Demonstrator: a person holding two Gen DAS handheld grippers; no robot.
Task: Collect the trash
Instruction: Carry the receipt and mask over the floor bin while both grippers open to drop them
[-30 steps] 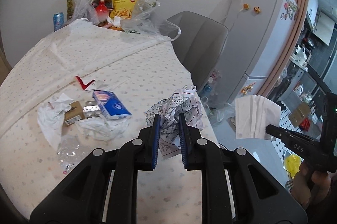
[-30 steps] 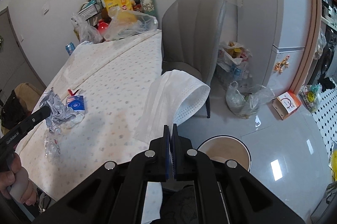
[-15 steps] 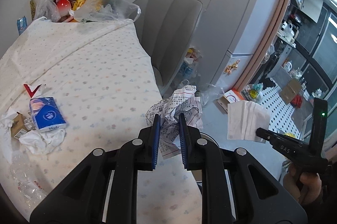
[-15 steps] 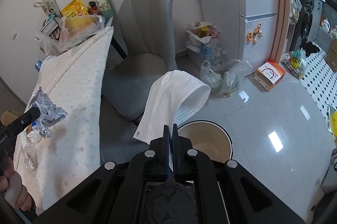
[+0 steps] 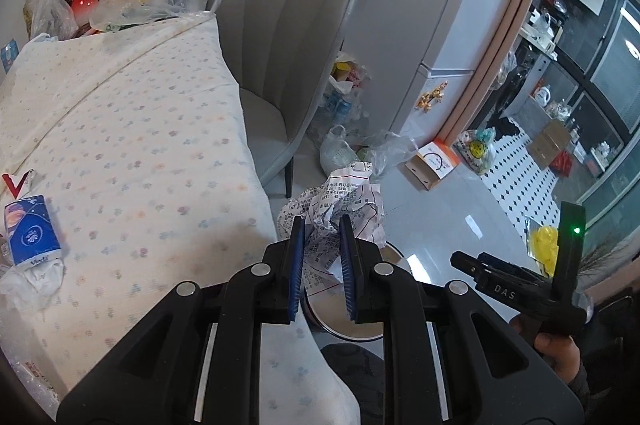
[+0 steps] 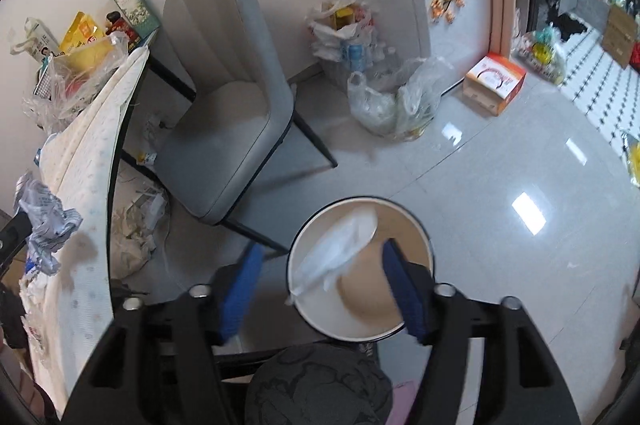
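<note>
My left gripper (image 5: pixel 320 243) is shut on a crumpled printed paper (image 5: pixel 340 201) and holds it off the table's right edge, above the round trash bin (image 5: pixel 348 329) on the floor. The paper also shows at the left of the right wrist view (image 6: pixel 44 221). My right gripper (image 6: pixel 320 281) is open and empty, right above the bin (image 6: pixel 416 233). A white face mask (image 6: pixel 340 249) is blurred over the bin's mouth, free of the fingers. The right gripper shows in the left wrist view (image 5: pixel 516 285).
The table (image 5: pixel 132 153) with a floral cloth holds a blue tissue pack (image 5: pixel 32 237), white tissues (image 5: pixel 36 279) and snack bags at the far end. A grey chair (image 6: pixel 236 113) stands beside it. Plastic bags (image 6: pixel 396 97) and an orange box (image 6: pixel 496 81) lie by the fridge.
My right gripper has opened and let go of the white mask, which is dropping into the bin. Both grippers have swung right, from over the table to above the bin.
</note>
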